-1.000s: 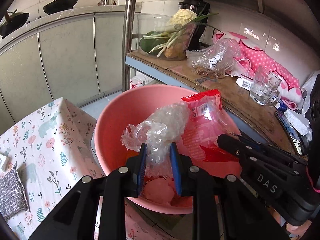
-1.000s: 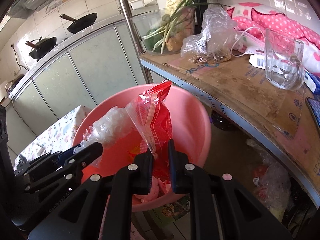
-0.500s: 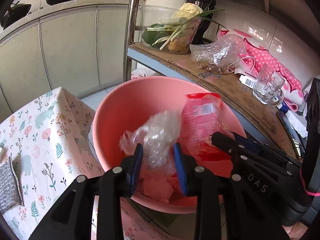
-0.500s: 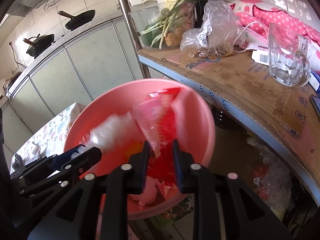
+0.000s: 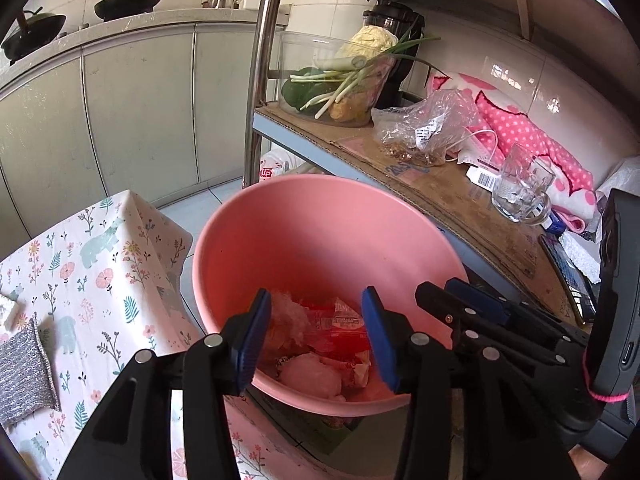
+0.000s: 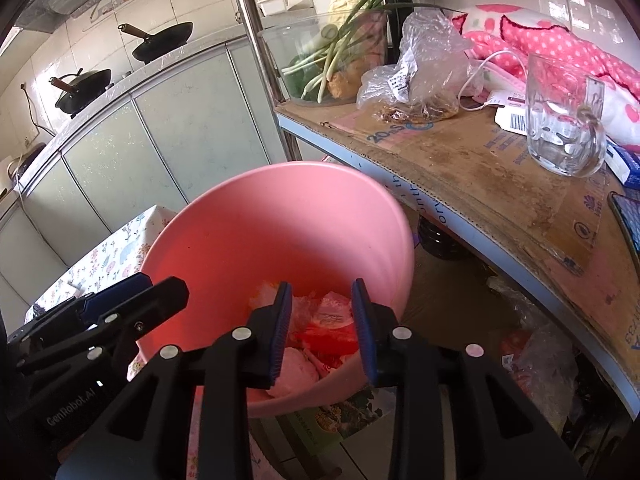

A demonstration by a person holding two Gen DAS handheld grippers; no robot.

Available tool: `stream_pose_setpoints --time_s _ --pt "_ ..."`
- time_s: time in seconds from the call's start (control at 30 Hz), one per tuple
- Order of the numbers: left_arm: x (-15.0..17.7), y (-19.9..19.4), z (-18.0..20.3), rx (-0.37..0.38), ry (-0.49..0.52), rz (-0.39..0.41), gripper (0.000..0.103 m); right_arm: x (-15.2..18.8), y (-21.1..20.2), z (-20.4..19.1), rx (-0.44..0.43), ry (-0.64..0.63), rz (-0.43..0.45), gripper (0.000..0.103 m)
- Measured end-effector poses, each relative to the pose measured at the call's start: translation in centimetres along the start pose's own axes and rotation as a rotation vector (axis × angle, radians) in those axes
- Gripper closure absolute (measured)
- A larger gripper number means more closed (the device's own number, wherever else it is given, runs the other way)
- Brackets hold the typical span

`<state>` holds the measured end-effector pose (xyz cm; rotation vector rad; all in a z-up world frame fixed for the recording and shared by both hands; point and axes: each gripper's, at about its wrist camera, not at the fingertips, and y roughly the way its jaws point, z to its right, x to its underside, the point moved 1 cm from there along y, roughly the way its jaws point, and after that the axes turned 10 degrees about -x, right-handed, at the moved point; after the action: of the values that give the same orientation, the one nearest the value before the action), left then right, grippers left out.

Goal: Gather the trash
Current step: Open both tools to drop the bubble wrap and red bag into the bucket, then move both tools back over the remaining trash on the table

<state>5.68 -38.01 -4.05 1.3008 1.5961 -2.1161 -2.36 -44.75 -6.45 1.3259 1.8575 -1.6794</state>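
Observation:
A pink bin stands between the floral table and the shelf. At its bottom lie a crumpled clear plastic bag, a red wrapper and pale pink trash. My left gripper is open and empty above the bin's near rim. My right gripper is open and empty beside it, also over the bin. The right gripper's fingers show at the right of the left wrist view.
A floral tablecloth with a grey scouring pad lies to the left. A cardboard-covered shelf on the right holds a glass mug, a plastic bag, a vegetable container and pink cloth. A metal post stands behind the bin.
Both grippers opened. The clear plastic bag dropped from the left gripper and the red wrapper from the right; both now lie at the bottom of the bin.

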Motion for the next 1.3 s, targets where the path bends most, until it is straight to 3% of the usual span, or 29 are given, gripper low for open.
stream_pose_setpoints --time_s 0.83,1.3 --pt "2.1 -7.4 -1.8 -0.005 0.003 0.027 0.055 1.8 -5.0 -4.2 -0.070 -0.044 0.008 0.064" --pt "7.5 -12.3 -9.8 -0.173 -0.100 0.007 0.052 4.6 -4.9 -10.7 -0.192 -0.129 -0.055 0.064"
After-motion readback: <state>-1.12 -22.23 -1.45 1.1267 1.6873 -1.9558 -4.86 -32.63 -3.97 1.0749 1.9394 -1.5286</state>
